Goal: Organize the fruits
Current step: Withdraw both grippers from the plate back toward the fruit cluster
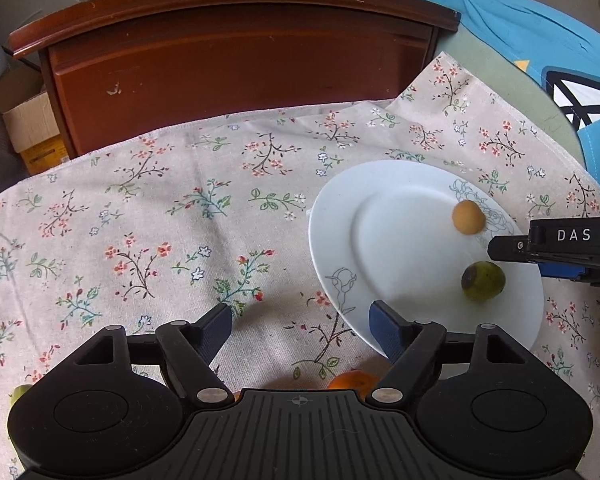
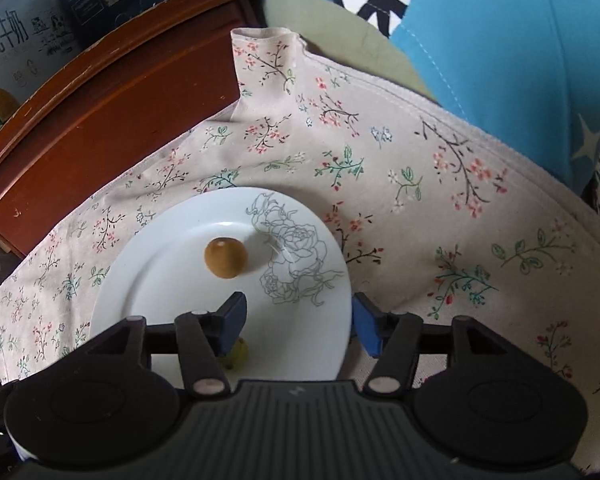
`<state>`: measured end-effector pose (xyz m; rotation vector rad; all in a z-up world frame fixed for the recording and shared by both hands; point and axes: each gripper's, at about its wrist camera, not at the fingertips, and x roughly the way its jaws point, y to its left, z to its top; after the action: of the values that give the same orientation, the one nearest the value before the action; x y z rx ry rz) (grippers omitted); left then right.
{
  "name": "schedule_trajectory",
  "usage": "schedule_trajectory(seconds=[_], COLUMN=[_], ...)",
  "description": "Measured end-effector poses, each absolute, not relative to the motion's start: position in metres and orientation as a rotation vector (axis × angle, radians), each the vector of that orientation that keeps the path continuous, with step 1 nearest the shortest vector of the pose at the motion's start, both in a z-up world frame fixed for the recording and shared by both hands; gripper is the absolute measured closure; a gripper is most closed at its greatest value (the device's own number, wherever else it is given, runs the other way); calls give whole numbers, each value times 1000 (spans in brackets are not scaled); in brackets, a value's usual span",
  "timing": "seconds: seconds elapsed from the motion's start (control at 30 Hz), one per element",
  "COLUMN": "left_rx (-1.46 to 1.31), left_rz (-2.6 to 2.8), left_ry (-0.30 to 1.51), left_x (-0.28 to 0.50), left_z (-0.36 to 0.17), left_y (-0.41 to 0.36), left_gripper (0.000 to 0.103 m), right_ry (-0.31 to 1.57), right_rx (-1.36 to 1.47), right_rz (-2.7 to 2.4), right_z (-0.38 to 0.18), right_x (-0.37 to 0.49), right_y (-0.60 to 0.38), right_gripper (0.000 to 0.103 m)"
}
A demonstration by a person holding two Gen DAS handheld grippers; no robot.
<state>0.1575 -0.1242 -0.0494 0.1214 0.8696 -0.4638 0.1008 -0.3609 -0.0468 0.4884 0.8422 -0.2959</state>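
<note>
A white plate (image 1: 332, 240) with a line-drawn rose lies on the floral cloth. On it rest a small tan round fruit (image 1: 468, 217) and a green fruit with a dark spot (image 1: 483, 281). My left gripper (image 1: 300, 322) hangs open over the cloth just left of the plate's near rim, nothing between its fingers. An orange fruit (image 1: 352, 382) peeks out below it. The right gripper (image 1: 512, 248) reaches in over the plate's right side. In the right wrist view the right gripper (image 2: 298, 322) is open above the plate (image 2: 172, 264); the tan fruit (image 2: 225, 258) lies ahead, the green fruit (image 2: 238, 354) behind its left finger.
A dark brown wooden cabinet (image 1: 236, 72) stands behind the table edge, with cartons (image 2: 16, 44) on top. Blue bedding (image 1: 520, 28) lies at the right. A cardboard box (image 1: 28, 128) sits on the floor at the left. A pale green fruit (image 1: 18, 392) shows at the left edge.
</note>
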Motion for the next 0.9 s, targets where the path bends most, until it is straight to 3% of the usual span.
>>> schedule_trajectory(seconds=[0.9], left_rx=[131], left_rz=[-387], left_ry=[862], left_x=[147], left_z=[-19], left_y=[-89], left_gripper=[24], right_ry=[871], right_rx=[416], right_rz=[-173], right_z=[-36], right_x=[92], right_y=[-324], right_gripper=[43])
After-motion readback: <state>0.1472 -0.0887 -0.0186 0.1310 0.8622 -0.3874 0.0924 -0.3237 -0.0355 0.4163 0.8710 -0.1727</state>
